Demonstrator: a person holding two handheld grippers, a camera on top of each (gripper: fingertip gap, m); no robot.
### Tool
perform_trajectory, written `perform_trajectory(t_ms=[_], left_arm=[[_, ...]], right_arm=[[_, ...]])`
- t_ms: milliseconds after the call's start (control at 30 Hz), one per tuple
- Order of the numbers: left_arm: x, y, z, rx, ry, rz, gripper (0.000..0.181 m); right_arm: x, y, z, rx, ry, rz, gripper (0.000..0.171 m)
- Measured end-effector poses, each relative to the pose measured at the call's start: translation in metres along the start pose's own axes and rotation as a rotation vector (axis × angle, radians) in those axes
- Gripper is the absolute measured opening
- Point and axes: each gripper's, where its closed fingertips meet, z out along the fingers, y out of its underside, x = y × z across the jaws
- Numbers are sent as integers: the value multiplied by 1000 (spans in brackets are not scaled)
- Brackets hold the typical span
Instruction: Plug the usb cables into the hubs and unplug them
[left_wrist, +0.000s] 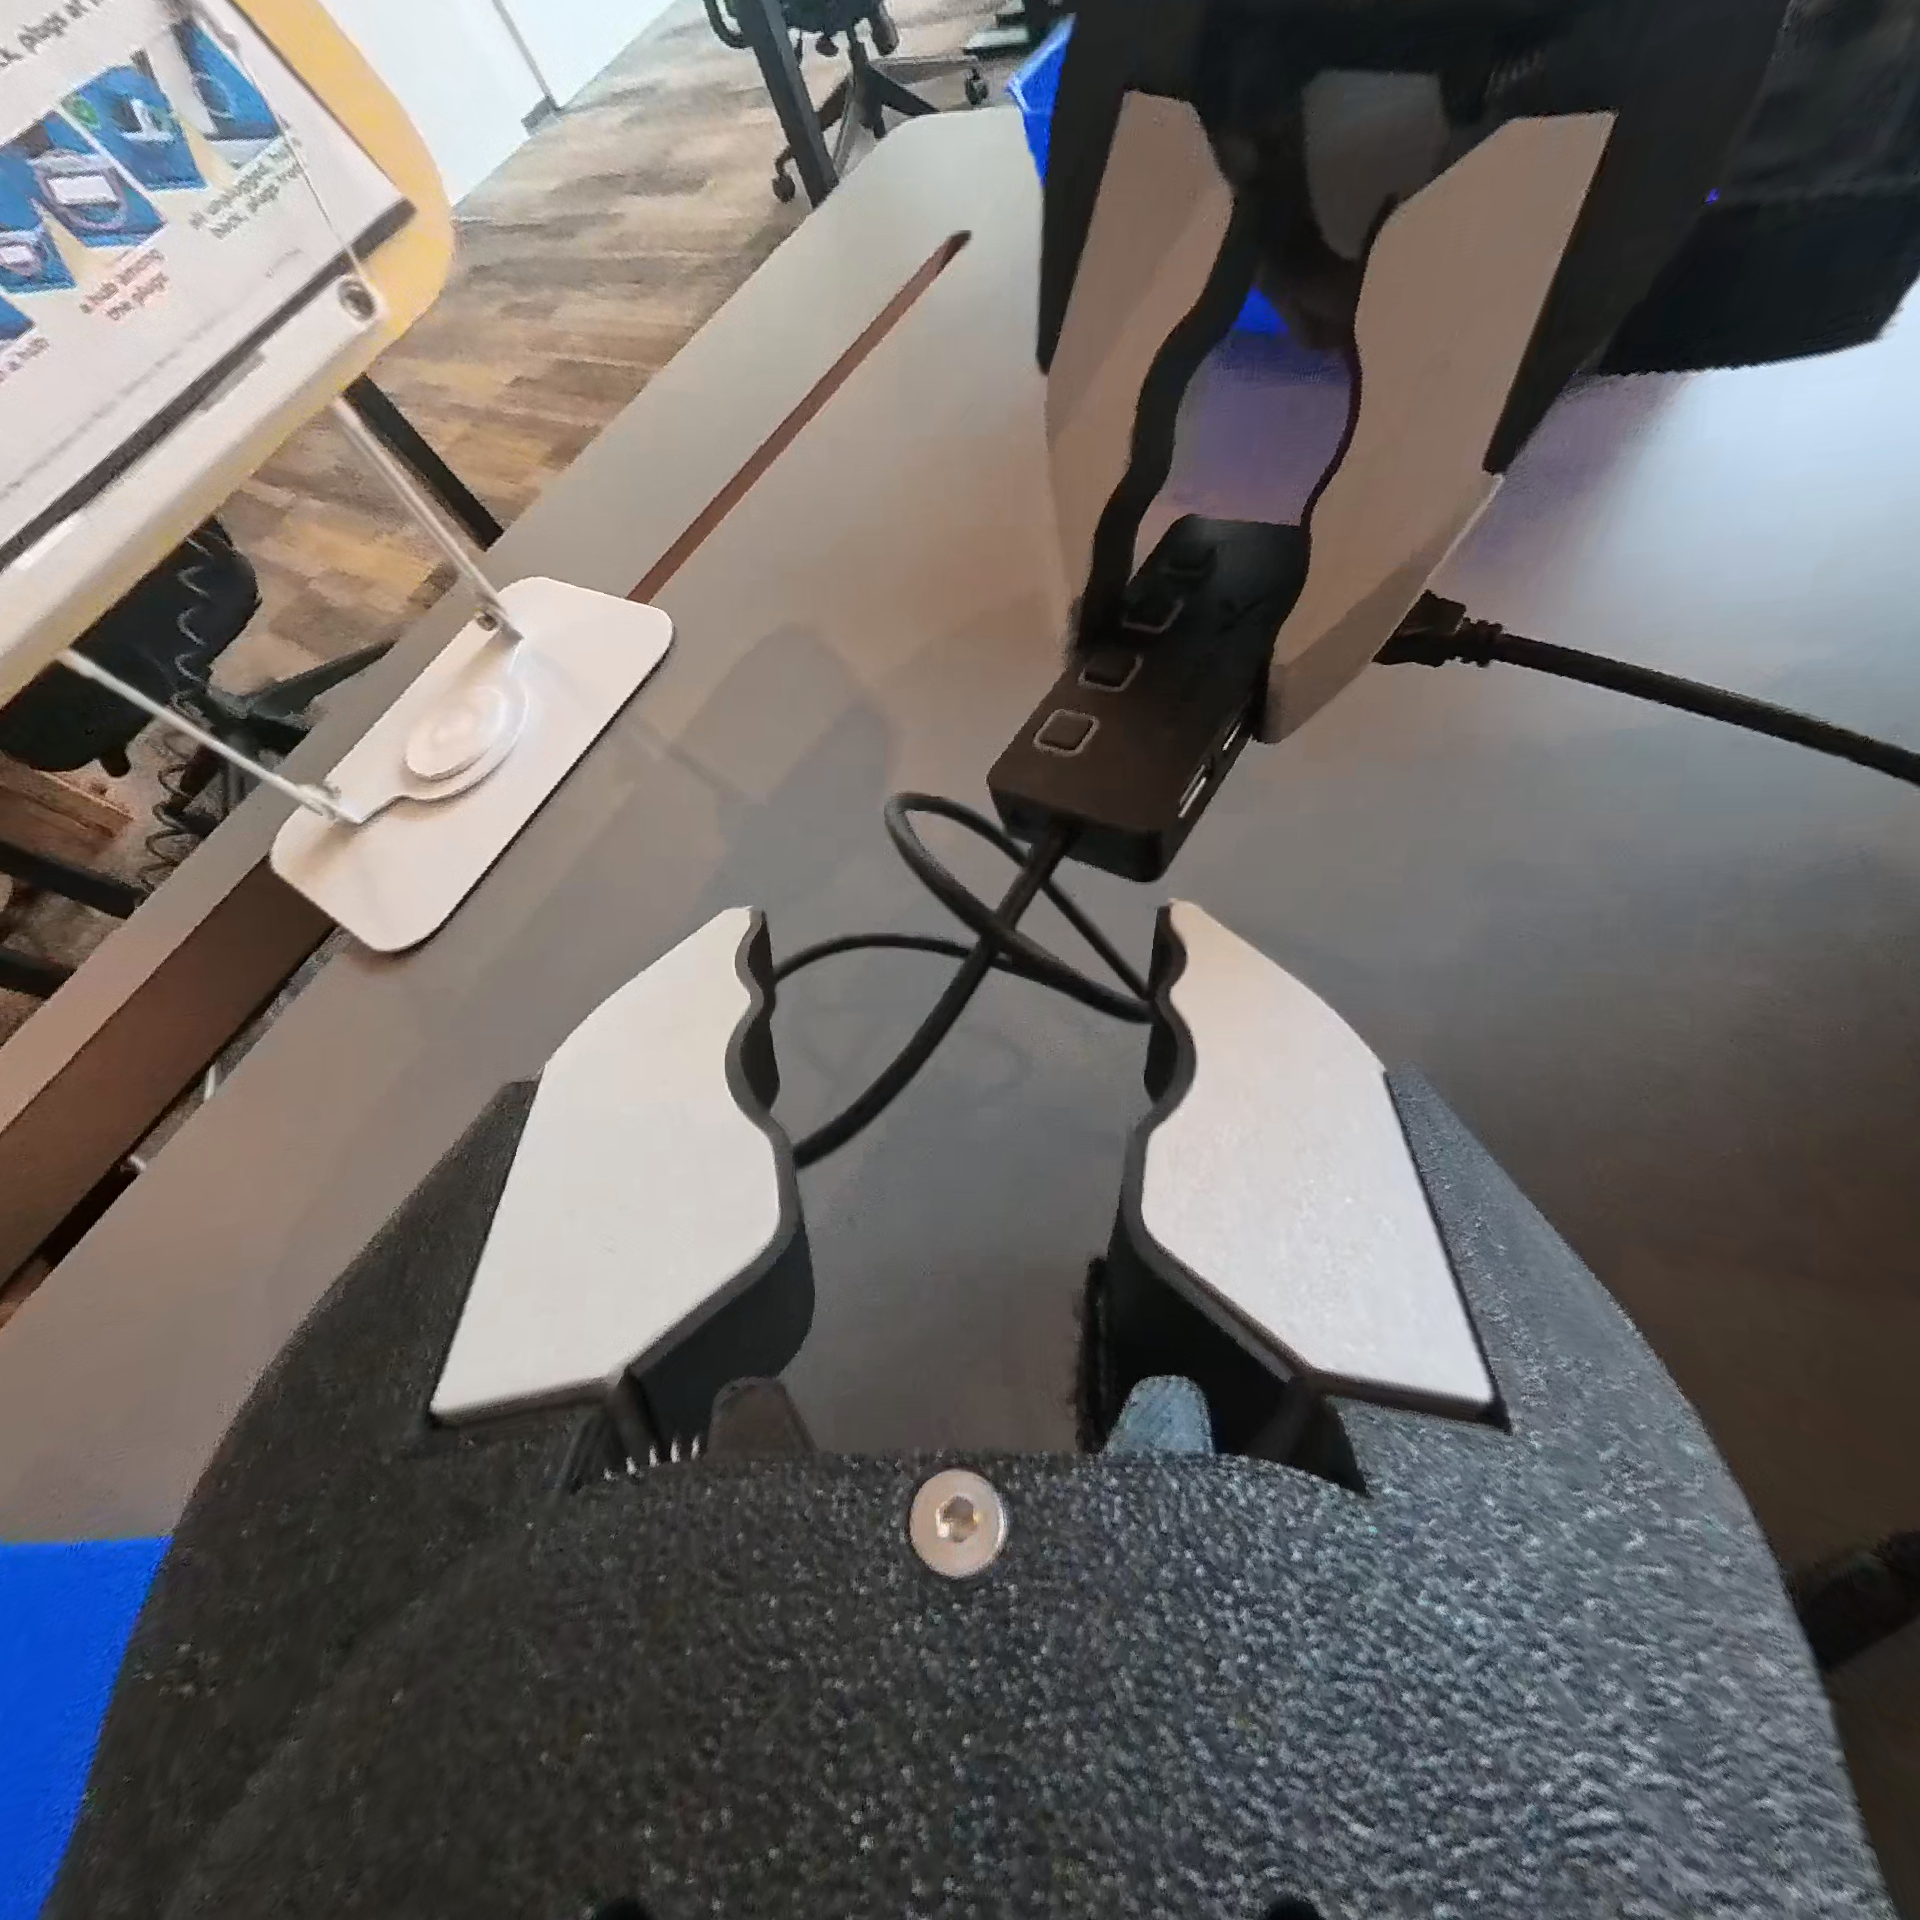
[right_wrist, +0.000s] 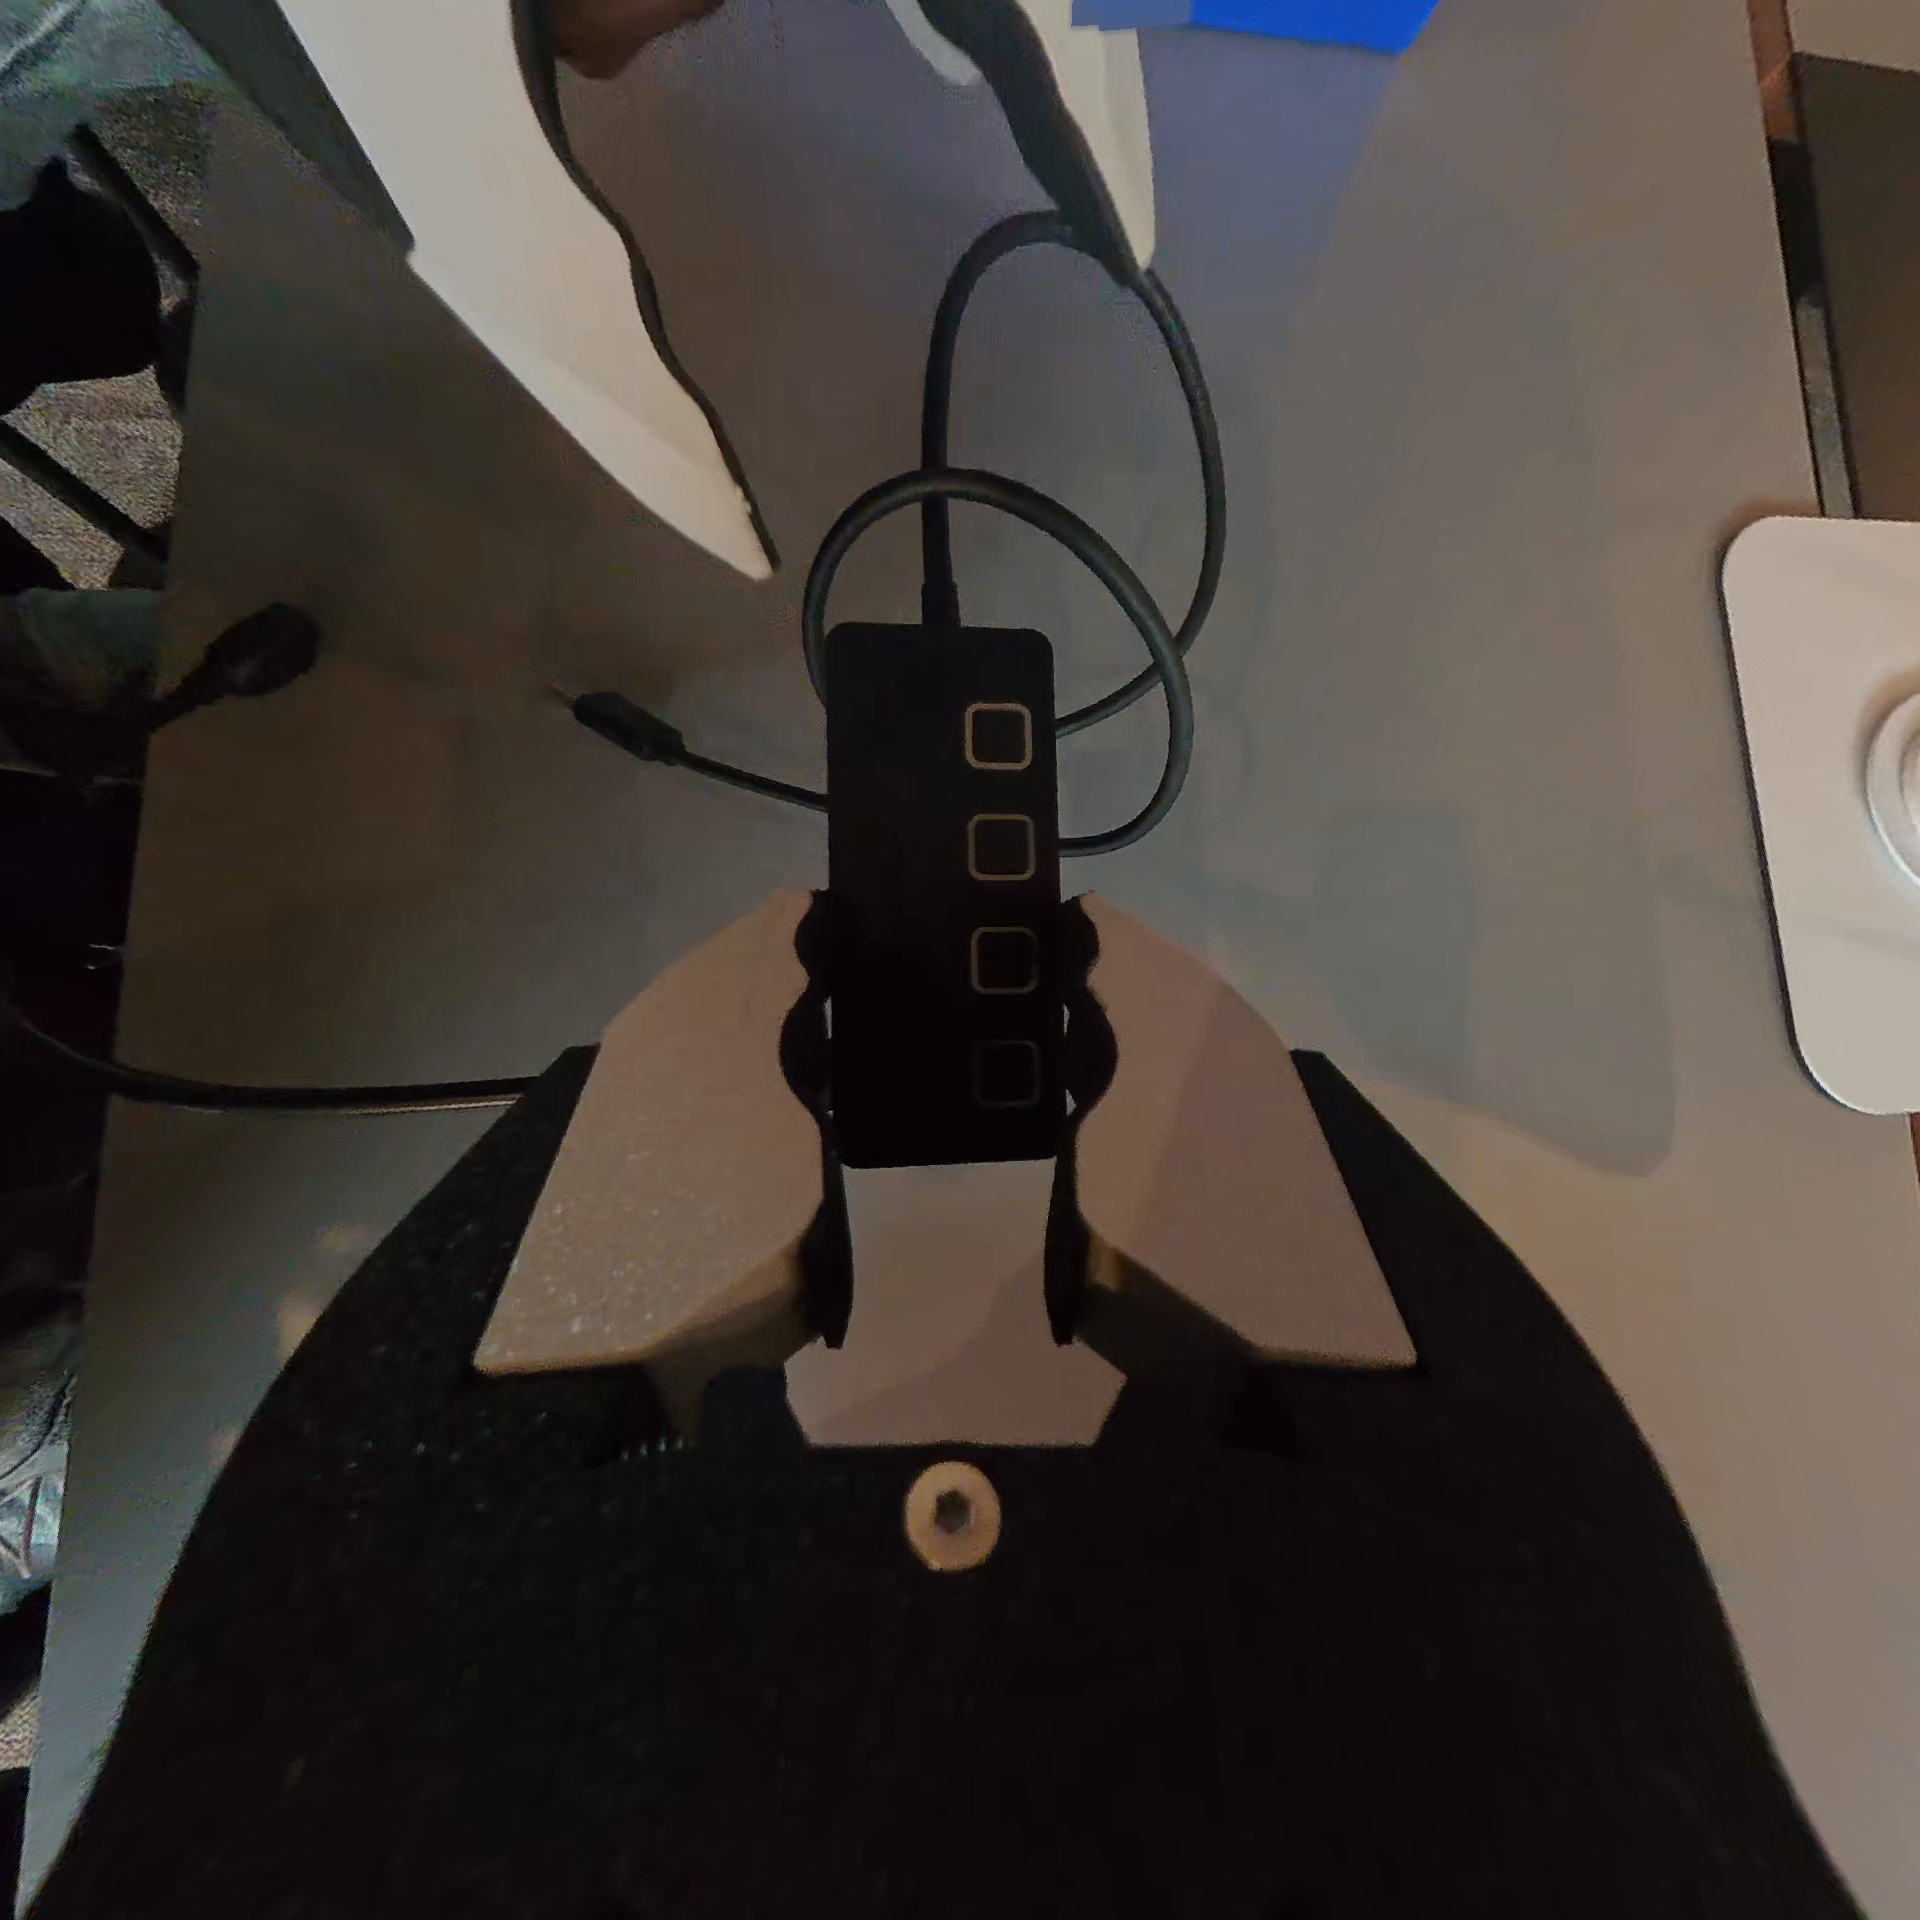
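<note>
A black USB hub (right_wrist: 914, 790) with several square buttons lies lengthwise between the fingers of my right gripper (right_wrist: 945, 914), which is shut on its near half just above the grey table (right_wrist: 1455, 520). The hub's thin cable (right_wrist: 1174, 665) loops beyond it, and a small loose plug (right_wrist: 623, 727) lies to its left. In the left wrist view my left gripper (left_wrist: 961, 925) is open and empty, facing the hub (left_wrist: 1143, 717) over the looped cable (left_wrist: 935, 977). The right gripper (left_wrist: 1195, 644) comes in from the top. A thicker black cable (left_wrist: 1662, 707) ends in a plug (left_wrist: 1429, 634) by its finger.
A white stand base (left_wrist: 468, 758) sits at the table's left edge and holds a tilted instruction sheet (left_wrist: 156, 208). It also shows in the right wrist view (right_wrist: 1849, 810). Office chairs (left_wrist: 852, 62) stand on the floor beyond. Blue patches show at the frame edges (left_wrist: 62, 1683).
</note>
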Motion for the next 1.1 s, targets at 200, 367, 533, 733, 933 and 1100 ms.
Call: perform_trajectory(t_ms=[200, 367, 533, 733, 933, 1100], left_arm=[[-9, 2, -19, 35, -52, -52, 66], [-18, 12, -36, 50, -129, -117, 60], [-16, 27, -46, 58, -183, -158, 54], [-16, 52, -54, 34, -269, -200, 34], [-23, 68, -58, 9, -298, -262, 26], [-21, 78, -54, -4, -285, -314, 25]], right_arm=[[2, 6, -6, 6, 21, 57, 41], [6, 12, -11, 14, 56, 118, 41], [10, 18, -17, 32, 94, 180, 41], [17, 28, -33, 19, 161, 242, 41], [28, 38, -60, 6, 240, 310, 41], [36, 40, -86, 8, 311, 339, 41]])
